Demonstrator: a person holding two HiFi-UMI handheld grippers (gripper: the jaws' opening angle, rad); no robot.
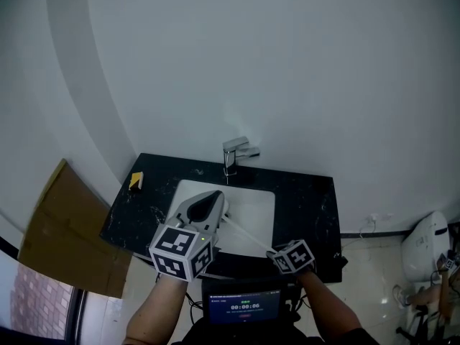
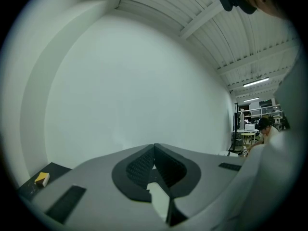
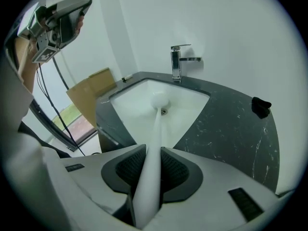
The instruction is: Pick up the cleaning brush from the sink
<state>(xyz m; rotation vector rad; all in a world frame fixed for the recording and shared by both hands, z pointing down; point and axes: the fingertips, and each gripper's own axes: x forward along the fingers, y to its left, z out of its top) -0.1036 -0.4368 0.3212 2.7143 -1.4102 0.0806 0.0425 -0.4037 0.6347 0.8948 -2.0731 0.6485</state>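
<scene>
The white cleaning brush (image 3: 155,129) has a long handle that runs from my right gripper (image 3: 153,150) down into the white sink (image 3: 192,105). Its round head (image 3: 160,99) hangs low over the drain. The right gripper's pads are shut on the handle's upper end. In the head view the handle (image 1: 244,234) slants from the basin (image 1: 259,207) to the right gripper (image 1: 272,251) at the counter's front edge. My left gripper (image 1: 214,198) hovers level over the sink's left side, and its jaws (image 2: 154,148) meet with nothing between them.
A chrome faucet (image 1: 233,154) stands behind the basin on the black marble counter (image 1: 309,200). A yellow sponge (image 1: 136,181) lies at the counter's left end and a small black object (image 3: 260,106) at its right. Cardboard (image 1: 65,228) leans on the floor to the left.
</scene>
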